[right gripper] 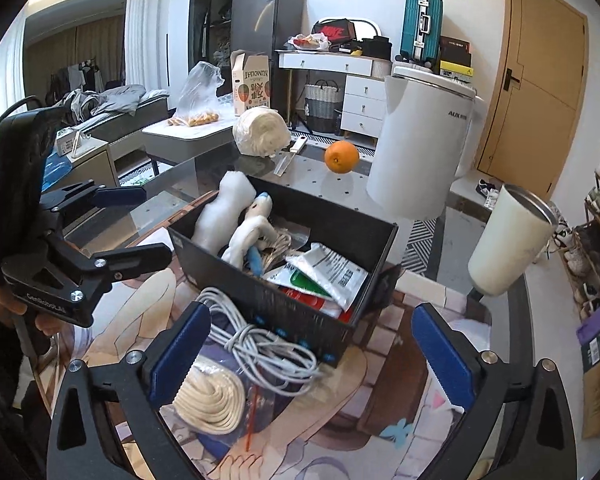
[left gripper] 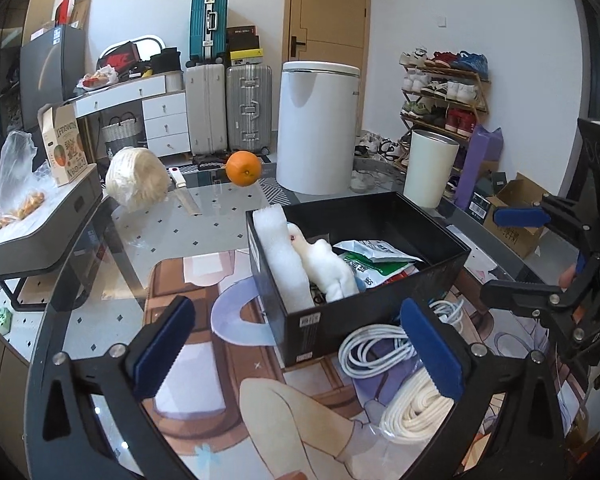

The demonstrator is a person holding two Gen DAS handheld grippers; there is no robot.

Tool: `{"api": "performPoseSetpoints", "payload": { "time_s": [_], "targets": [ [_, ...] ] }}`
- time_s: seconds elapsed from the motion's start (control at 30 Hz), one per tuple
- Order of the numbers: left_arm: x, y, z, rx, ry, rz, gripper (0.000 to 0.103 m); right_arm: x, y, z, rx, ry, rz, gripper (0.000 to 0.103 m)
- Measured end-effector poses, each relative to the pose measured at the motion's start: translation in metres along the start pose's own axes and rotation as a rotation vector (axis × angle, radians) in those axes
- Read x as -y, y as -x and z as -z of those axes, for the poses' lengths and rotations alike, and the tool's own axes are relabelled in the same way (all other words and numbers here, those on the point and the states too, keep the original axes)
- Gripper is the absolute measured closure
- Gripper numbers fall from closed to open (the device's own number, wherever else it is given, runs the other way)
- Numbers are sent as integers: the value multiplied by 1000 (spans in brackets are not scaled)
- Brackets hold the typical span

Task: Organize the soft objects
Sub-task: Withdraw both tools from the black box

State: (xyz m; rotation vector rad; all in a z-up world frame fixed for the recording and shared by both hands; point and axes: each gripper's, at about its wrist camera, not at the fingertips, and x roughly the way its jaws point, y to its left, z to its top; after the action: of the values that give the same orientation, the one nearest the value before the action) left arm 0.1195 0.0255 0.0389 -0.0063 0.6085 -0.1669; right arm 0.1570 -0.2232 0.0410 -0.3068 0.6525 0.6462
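Black box (left gripper: 364, 308) sits open-topped on the printed mat (left gripper: 204, 320) over the glass worktop (left gripper: 204, 216). Inside: white foam sheet (left gripper: 284, 256) standing on edge at the left wall, white plush toy (left gripper: 332, 268) leaning against it, glossy plastic pouches (left gripper: 376, 256) lying flat to the right. Outside, touching the box's near wall: loose coil of thin white cable (left gripper: 376, 344), and beside it a thick cream rope coil (left gripper: 412, 412). Left claw (left gripper: 300, 356) stands wide, nothing between its pads. Right claw (right gripper: 312, 352) likewise wide, empty, above the cable.
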Motion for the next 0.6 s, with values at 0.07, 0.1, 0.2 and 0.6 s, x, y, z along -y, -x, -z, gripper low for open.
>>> {"api": "performPoseSetpoints", "payload": {
  "time_s": [0.07,0.1,0.2,0.6],
  "targets": [
    [2,4,2,3,4,-1,0,-1,1,3,-4,-10,3,1],
    [3,7,3,6,5,2,0,-2,2,5,-5,-16,3,1],
    [6,14,7,13,3,4,0,-4,6,11,-3,-28,7,1],
    [14,21,19,3,2,10,0,-7,12,30,-23,-83,17,1]
  ]
}}
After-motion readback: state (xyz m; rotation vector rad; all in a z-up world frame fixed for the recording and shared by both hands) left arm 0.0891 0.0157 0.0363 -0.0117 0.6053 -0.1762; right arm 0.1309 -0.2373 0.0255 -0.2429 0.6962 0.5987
